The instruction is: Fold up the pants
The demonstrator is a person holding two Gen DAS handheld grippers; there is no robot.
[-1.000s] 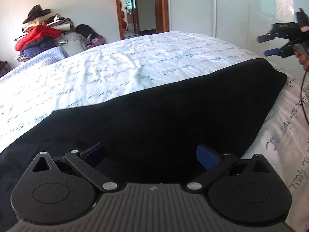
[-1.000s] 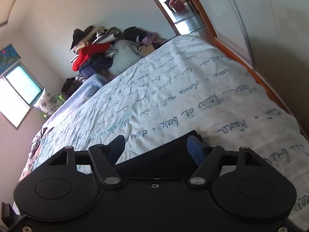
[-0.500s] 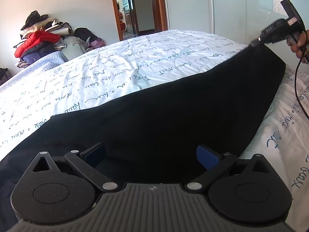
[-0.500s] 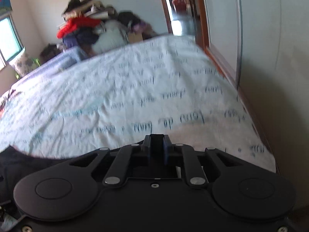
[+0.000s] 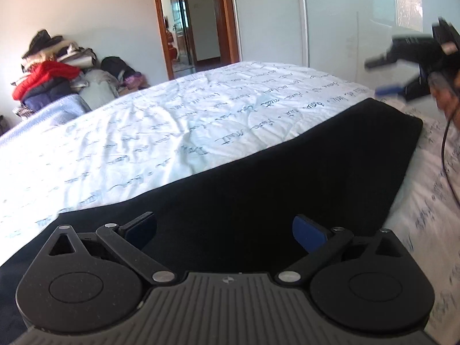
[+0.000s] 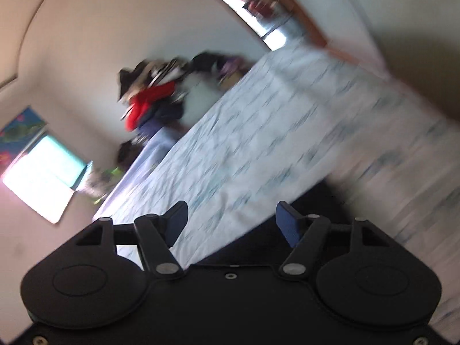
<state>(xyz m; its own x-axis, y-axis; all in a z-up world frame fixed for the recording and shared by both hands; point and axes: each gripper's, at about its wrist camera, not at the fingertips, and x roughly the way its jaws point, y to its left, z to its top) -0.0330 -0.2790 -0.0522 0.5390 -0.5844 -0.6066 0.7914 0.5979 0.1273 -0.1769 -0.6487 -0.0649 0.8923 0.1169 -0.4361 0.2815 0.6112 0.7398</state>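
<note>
The black pants (image 5: 273, 189) lie flat on the white bed sheet with blue script (image 5: 172, 126). My left gripper (image 5: 225, 231) is open, low over the near part of the pants, holding nothing. My right gripper (image 5: 382, 76) shows in the left wrist view, open and in the air just beyond the pants' far right corner. In the blurred, tilted right wrist view the right gripper (image 6: 231, 221) is open and empty, with a black corner of the pants (image 6: 310, 204) below its right finger.
A pile of clothes with a red jacket (image 5: 49, 74) stands at the far left by the wall. An open doorway (image 5: 184, 26) is beyond the bed. A pale wardrobe door (image 5: 345, 20) stands on the right. A black cable (image 5: 445, 155) hangs from the right hand.
Half a second ago the right gripper was shut on the pants' far corner and held it up. Now it is open and lifted away, and the corner lies on the bed. The left gripper stayed open.
</note>
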